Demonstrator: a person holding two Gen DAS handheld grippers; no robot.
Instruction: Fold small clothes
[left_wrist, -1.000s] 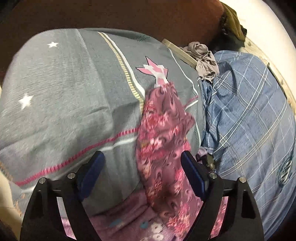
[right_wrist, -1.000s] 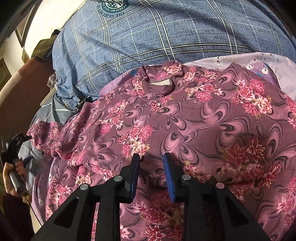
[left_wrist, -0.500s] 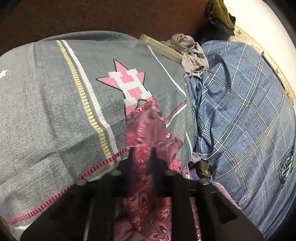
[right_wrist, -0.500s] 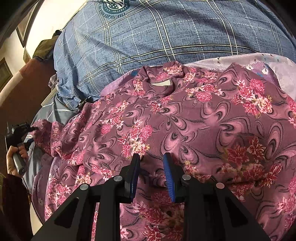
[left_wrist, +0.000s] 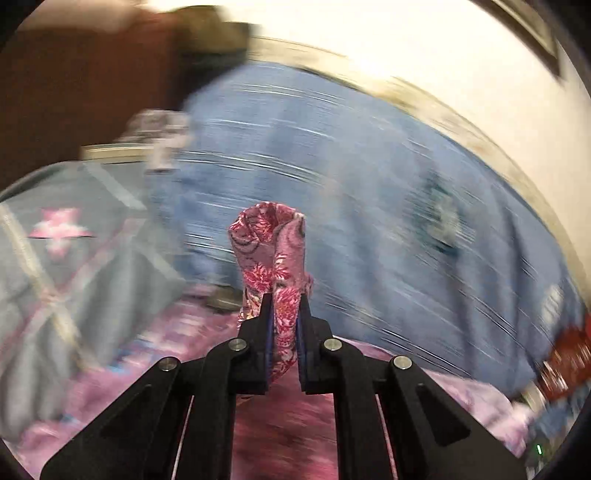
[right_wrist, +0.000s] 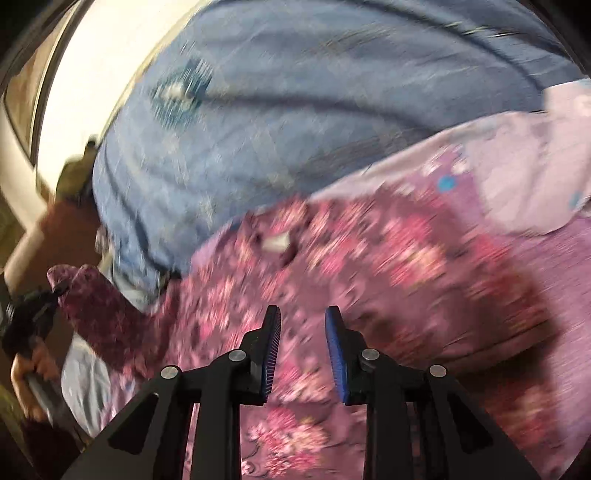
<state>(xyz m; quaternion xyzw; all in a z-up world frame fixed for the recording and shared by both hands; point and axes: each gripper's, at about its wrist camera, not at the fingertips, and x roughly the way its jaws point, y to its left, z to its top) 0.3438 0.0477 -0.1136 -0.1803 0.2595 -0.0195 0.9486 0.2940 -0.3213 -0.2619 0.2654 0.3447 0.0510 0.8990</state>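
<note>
A small purple top with pink flowers (right_wrist: 332, 258) lies spread on the bed, its collar label facing up. My left gripper (left_wrist: 283, 306) is shut on the end of its sleeve (left_wrist: 273, 243), which stands up above the fingers. In the right wrist view that sleeve (right_wrist: 92, 306) is lifted at the far left, held by the left gripper (right_wrist: 33, 317). My right gripper (right_wrist: 302, 321) hovers over the lower middle of the top, its jaws apart with no cloth between them. Both views are motion-blurred.
A blue plaid pillow (left_wrist: 369, 184) lies behind the top. A grey star-print pillow (left_wrist: 74, 258) lies to the left. A pale lilac cloth (right_wrist: 517, 166) lies under the top's right side. A light wall (left_wrist: 406, 44) and a dark brown headboard (left_wrist: 74, 92) stand behind.
My left gripper shut on the sleeve end, lifted it and swung right toward the blue pillow. My right gripper's jaws opened wider and it shifted over the top.
</note>
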